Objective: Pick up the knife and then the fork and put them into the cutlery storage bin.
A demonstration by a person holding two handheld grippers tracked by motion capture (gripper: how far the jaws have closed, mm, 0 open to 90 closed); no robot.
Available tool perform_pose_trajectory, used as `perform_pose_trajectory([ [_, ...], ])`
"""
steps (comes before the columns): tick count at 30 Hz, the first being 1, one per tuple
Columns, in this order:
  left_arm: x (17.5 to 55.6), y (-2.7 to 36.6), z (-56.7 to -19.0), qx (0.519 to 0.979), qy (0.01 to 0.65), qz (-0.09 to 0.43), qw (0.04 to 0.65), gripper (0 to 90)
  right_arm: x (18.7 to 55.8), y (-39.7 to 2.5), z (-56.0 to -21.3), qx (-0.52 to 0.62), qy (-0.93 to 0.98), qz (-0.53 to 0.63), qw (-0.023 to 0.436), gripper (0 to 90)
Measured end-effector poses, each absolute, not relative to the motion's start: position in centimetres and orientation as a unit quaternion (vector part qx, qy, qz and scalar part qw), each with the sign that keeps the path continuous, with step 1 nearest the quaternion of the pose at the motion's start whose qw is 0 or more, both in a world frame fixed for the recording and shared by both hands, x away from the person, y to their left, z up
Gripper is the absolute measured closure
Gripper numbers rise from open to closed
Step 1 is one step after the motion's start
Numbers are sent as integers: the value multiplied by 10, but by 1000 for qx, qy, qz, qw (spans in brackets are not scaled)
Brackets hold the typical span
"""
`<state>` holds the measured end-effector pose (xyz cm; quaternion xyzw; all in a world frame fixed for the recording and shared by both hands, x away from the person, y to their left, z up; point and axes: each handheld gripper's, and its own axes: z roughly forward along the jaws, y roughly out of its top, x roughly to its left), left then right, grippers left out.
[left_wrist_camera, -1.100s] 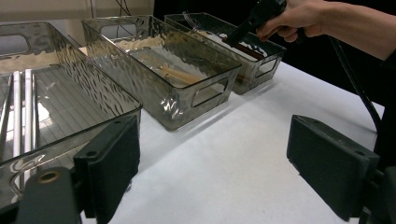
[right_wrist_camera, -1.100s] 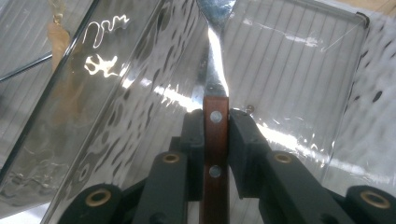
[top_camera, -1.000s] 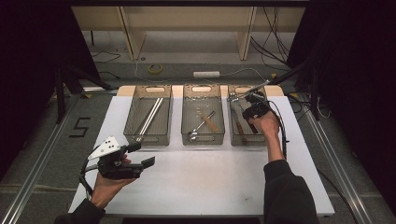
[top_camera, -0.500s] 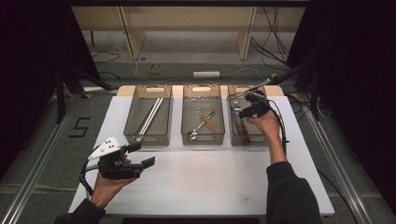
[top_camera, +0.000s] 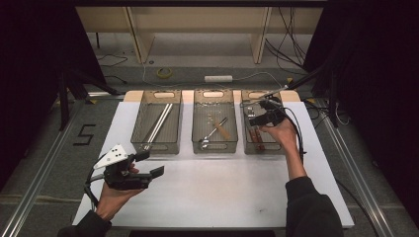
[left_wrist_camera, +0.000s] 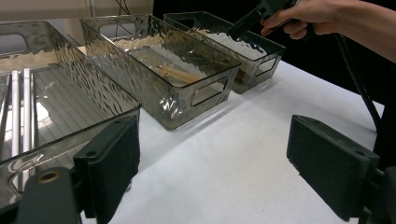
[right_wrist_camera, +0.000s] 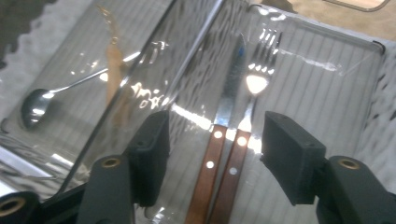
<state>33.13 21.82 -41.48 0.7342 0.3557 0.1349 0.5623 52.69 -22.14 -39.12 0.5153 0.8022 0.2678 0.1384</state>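
You've got three clear ribbed plastic bins [top_camera: 260,148] on the white bench [top_camera: 227,185]. Your right gripper [right_wrist_camera: 212,140], fingers spread, hangs over the rightmost bin's wooden-handled knife [right_wrist_camera: 219,144] and fork [right_wrist_camera: 243,140], handle ends cut off. Your left gripper [left_wrist_camera: 212,163] hovers spread, empty.

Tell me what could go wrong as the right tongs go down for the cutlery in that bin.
The knife and fork lie side by side, handles touching, between the open right tongs, so closing may catch both or push one askew. The tongs also hang near the right bin's wall; a jaw could clip it and shift the bin.
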Motion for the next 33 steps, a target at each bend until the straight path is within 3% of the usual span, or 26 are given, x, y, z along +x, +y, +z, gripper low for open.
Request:
perform_pose_trajectory([
  [12, 331, 217, -415, 735, 356, 134, 562, 169, 502, -213, -385, 491, 803, 306, 141, 330],
  [33, 332, 217, -415, 736, 355, 134, 560, 169, 449, -205, -382, 446, 799, 371, 157, 305],
])
